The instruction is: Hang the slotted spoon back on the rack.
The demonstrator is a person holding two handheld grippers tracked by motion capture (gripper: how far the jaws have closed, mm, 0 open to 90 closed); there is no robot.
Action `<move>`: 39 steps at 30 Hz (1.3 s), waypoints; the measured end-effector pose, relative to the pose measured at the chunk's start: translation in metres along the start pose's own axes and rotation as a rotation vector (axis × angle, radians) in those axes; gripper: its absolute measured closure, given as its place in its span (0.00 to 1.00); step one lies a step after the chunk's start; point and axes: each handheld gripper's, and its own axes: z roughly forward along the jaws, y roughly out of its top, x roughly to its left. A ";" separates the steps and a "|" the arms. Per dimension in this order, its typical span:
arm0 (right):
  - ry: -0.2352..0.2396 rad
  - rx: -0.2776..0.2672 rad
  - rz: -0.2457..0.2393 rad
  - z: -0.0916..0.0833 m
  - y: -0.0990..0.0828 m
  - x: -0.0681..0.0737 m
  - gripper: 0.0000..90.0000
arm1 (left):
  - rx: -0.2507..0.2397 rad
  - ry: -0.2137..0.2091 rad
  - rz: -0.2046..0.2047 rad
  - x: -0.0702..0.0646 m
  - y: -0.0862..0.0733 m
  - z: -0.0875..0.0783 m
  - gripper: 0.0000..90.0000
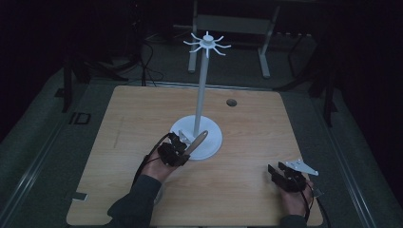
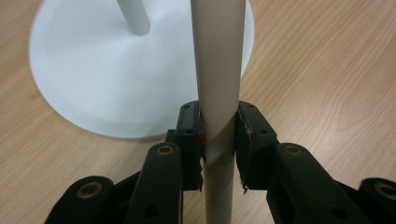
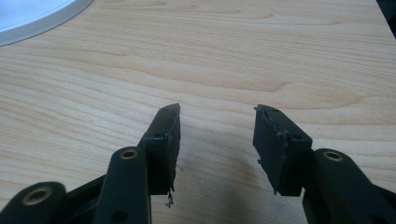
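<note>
Left gripper [image 2: 219, 140] pinches a beige strip [image 2: 218, 70], probably a shoehorn, low by the white stand's base [image 1: 209, 142], right gripper [image 3: 217, 140] spread and idle on the wooden table [image 1: 142, 109]; narrow smooth grip, so it could swivel or slip when lifted; room dark.

The only readable marking is a pair of dark characters, "ID", on the grey floor strip [image 1: 76, 118] just left of the light wooden table [image 1: 142, 109] in the high view. No lettering, brand, number or sign can be read on anything else in the high view or in either gripper view.
</note>
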 end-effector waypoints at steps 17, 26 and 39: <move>-0.005 -0.001 -0.004 0.000 0.000 0.001 0.57 | -0.121 0.034 0.006 -0.010 0.010 -0.019 0.82; -0.006 -0.001 -0.008 0.000 0.000 0.001 0.57 | -0.201 0.067 0.003 -0.016 0.018 -0.031 0.82; -0.006 -0.001 -0.007 0.000 0.000 0.001 0.56 | -0.253 0.073 0.016 -0.019 0.025 -0.044 0.82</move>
